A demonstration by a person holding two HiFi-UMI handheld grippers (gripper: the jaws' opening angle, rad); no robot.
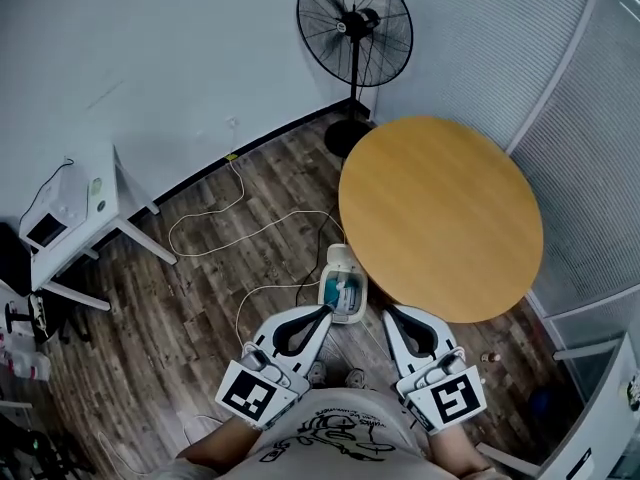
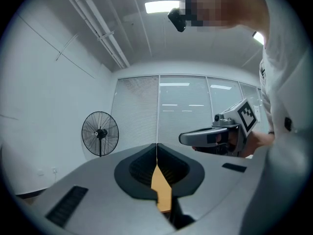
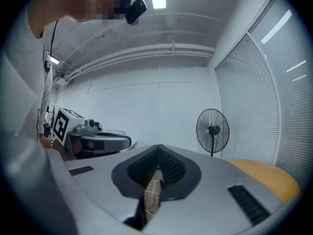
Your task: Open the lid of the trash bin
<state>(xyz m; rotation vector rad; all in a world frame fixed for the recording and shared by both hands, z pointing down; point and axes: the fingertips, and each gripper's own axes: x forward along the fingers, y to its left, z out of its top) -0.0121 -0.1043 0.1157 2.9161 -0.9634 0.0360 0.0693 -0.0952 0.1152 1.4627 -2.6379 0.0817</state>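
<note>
Head view peers steeply down over left gripper point(image 1: 324, 312) and right gripper point(image 1: 389, 314), whose own views gaze level outward, both catching the fan point(image 1: 355, 28).

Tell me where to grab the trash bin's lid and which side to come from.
Probably the near edge of the trash bin lid, from above on the person's side, with the left claw, shut and closest. The round table crowds the bin's right side, leaving the near end free. Lid detail is too small to confirm.
</note>
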